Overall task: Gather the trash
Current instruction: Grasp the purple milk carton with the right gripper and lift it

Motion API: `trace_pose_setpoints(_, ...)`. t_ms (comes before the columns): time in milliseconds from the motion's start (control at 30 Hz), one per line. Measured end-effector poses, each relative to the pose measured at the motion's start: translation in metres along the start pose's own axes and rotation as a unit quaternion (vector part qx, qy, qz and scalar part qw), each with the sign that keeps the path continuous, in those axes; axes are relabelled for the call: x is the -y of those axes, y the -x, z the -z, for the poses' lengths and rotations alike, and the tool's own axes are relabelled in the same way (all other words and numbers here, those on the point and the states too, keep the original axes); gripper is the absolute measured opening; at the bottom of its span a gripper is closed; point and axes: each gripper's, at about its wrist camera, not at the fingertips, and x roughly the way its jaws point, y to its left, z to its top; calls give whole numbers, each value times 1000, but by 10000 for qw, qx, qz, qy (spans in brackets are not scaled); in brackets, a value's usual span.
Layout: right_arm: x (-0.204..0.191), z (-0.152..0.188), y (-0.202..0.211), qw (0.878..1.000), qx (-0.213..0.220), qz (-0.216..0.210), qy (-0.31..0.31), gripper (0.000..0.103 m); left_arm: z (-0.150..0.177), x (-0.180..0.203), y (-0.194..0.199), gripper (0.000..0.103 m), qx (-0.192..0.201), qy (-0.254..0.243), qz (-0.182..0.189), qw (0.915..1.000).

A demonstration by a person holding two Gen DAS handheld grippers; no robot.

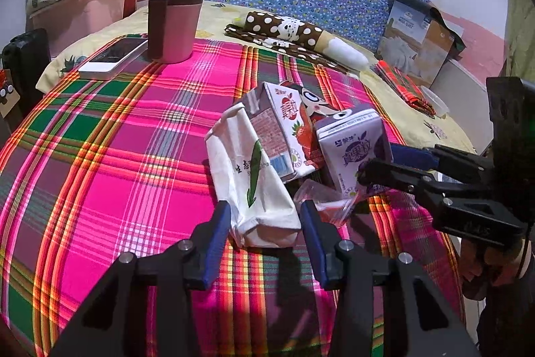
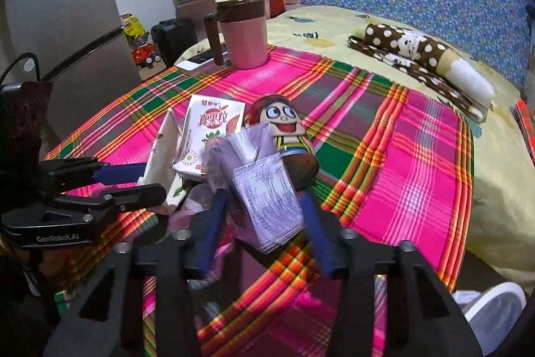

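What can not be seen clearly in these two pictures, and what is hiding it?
- Purple carton: print blurred in the right wrist view.
- Cartoon can: lower part hidden by the purple carton there; in the left wrist view both cartons cover it.
- Clear wrapper: contents unreadable, partly behind the left gripper finger.
- Phone: mostly hidden behind the pink mug, right wrist view.
- Right gripper: whether its pads press the carton is unclear.

"GenRobot.AI" on left tongs; "真果粒" on strawberry carton

Right gripper jaws straddle purple drink carton; strawberry carton behind, on plaid cloth.
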Motion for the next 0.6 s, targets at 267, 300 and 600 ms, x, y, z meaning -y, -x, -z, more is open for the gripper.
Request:
trace_pose_setpoints(267,-5,15,12,9991,102,71,-408,9,3,0,4,41,21,-44,-66,10000)
trace_pose_setpoints(300,-5,18,14,9988,108,82,-480,9,4,1,5,41,22,-54,-70,10000)
trace_pose_setpoints(600,-2,22,25,9970,346,57,-687,39,11,3,12,40,1,-69,-83,9999)
